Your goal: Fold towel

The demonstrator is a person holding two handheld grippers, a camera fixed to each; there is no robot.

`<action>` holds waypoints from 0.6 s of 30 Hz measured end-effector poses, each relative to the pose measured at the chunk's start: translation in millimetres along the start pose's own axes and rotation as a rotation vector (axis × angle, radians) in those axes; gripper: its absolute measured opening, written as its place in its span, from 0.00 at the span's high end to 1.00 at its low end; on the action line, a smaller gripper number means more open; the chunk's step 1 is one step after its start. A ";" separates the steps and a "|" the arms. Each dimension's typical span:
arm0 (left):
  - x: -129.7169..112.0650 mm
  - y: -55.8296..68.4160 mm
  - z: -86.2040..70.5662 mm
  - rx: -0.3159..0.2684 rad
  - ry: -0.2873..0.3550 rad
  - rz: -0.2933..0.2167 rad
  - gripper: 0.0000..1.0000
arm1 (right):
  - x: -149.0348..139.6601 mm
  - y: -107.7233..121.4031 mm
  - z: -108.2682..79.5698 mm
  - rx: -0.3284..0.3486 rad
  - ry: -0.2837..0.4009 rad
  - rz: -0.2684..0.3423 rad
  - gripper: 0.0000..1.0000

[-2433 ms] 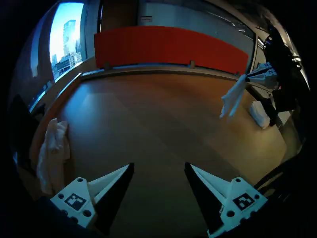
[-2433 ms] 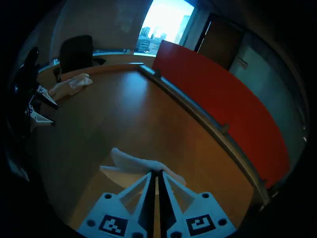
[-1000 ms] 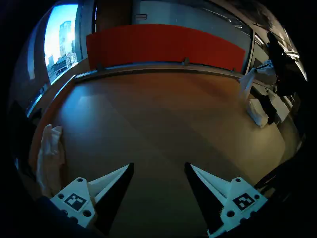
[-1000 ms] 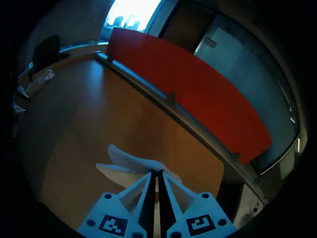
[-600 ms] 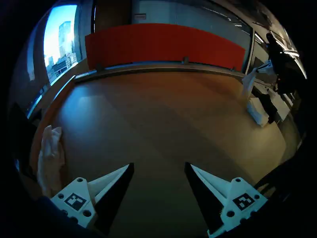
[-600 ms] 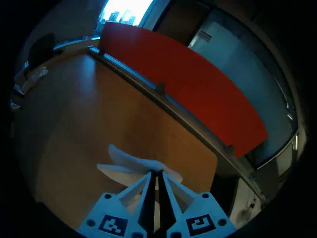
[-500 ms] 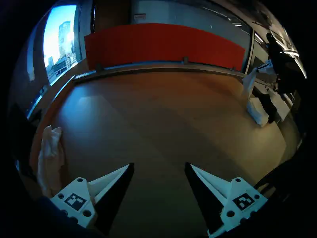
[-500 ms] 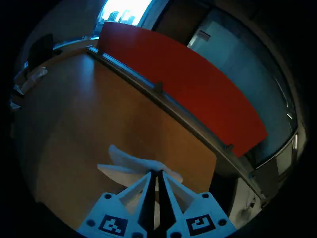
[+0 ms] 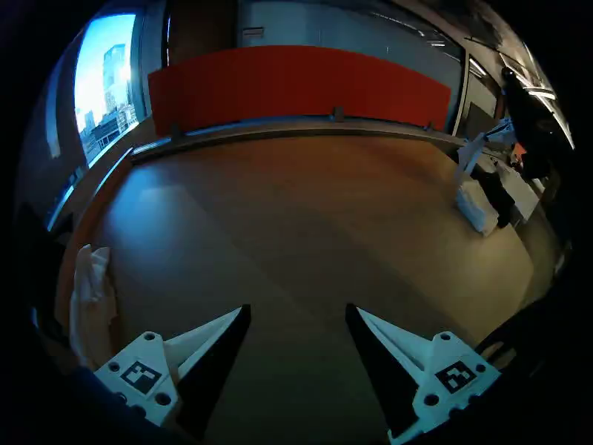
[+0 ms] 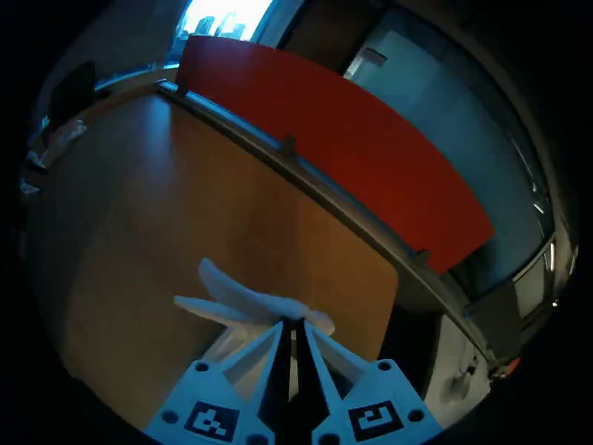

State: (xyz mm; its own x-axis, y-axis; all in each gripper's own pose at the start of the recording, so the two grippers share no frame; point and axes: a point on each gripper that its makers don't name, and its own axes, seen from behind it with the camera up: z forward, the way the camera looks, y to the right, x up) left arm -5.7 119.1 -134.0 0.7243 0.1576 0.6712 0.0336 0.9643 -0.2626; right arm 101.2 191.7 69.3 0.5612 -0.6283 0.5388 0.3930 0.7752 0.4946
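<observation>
Holding a white cloth towel [image 10: 248,302] clenched in the right gripper [image 10: 294,326].
Towel hangs far right of the spread, empty left gripper [image 9: 296,307].

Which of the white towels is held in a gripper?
The limp towel pinched in the right gripper; the crumpled towel and the folded towel lie loose on the table.

White towel [image 10: 252,304], red panel [image 9: 296,81], brown table [image 9: 296,215]
</observation>
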 end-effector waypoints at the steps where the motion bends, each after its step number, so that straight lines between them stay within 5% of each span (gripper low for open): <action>1: 0.3 0.7 -0.1 -0.001 0.001 0.002 0.05 | -6.6 -0.3 -2.0 0.001 -0.009 -0.001 0.96; 18: -7.5 9.6 -2.8 -0.011 -0.010 0.025 0.06 | -124.9 -16.9 -13.0 -0.012 -0.168 0.083 0.96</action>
State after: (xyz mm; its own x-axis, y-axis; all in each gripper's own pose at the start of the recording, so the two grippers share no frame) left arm -8.9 126.6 -143.5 0.7179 0.1837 0.6714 0.0235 0.9576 -0.2872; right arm 33.9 257.9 -15.2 0.4626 -0.5631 0.6847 0.3595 0.8252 0.4358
